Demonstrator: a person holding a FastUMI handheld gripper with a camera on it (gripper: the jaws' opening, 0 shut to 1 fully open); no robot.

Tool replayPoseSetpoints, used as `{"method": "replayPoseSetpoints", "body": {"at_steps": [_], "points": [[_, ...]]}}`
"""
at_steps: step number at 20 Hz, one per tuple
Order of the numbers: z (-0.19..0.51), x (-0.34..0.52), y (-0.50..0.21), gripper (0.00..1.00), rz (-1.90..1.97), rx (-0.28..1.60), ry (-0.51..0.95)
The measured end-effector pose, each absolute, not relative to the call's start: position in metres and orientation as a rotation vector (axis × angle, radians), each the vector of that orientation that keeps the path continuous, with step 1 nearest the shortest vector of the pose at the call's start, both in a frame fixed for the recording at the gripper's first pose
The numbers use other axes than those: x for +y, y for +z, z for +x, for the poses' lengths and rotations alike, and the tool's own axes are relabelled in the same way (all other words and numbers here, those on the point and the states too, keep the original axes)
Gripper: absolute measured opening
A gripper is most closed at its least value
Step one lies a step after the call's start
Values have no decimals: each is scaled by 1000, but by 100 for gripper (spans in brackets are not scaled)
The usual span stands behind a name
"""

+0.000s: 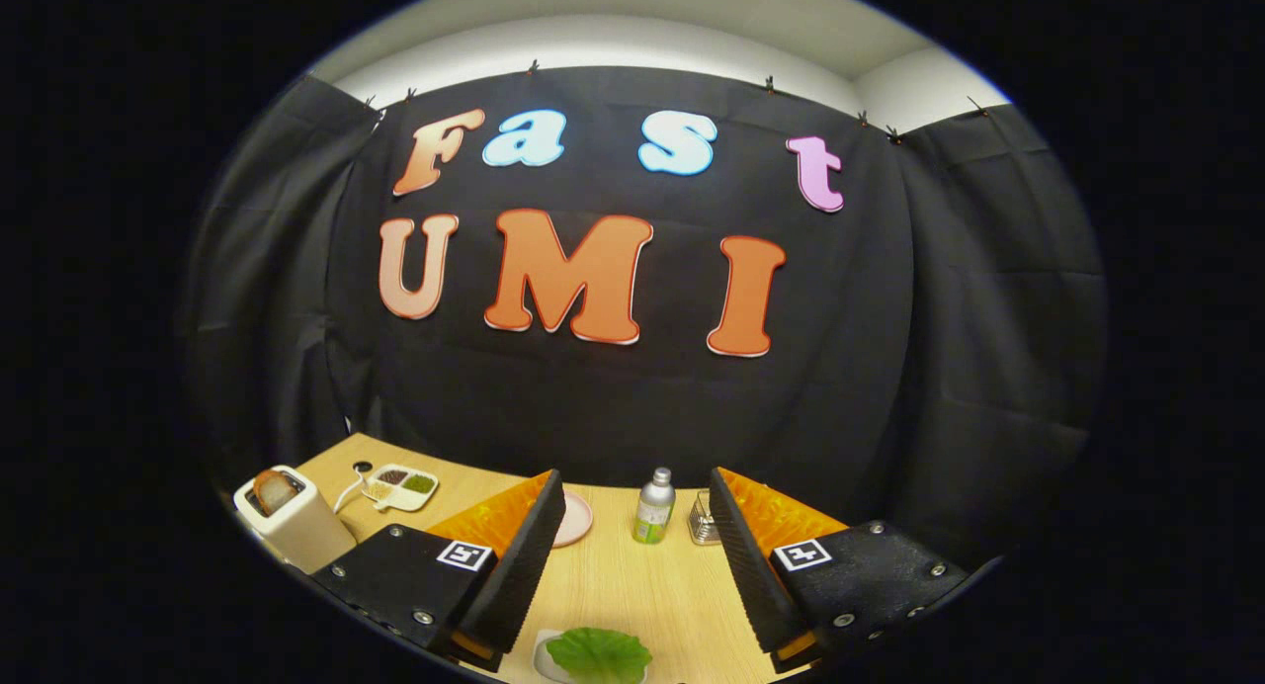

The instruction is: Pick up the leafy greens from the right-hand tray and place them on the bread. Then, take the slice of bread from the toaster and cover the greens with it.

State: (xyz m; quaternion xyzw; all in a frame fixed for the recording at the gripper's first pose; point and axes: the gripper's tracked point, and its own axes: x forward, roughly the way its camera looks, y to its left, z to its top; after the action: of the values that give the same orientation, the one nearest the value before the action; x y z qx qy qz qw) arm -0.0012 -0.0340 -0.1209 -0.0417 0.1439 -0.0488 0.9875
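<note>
While the claw (pixel 632 546) gapes empty, greens (pixel 599 654) fill their tray (pixel 542 659) and bread (pixel 273 488) sits in the toaster (pixel 296 531).

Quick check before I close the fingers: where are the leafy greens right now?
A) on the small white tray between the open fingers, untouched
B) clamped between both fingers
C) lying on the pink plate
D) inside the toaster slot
A: the leafy greens lie on the small white tray low between the fingers, and the gripper is wide open with neither finger touching them.
</note>
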Motion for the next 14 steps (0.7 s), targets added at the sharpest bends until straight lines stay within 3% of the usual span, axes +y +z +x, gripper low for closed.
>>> {"method": "replayPoseSetpoints", "body": {"at_steps": [14], "points": [[-49,-5,-328,89,-143,851,105]]}}
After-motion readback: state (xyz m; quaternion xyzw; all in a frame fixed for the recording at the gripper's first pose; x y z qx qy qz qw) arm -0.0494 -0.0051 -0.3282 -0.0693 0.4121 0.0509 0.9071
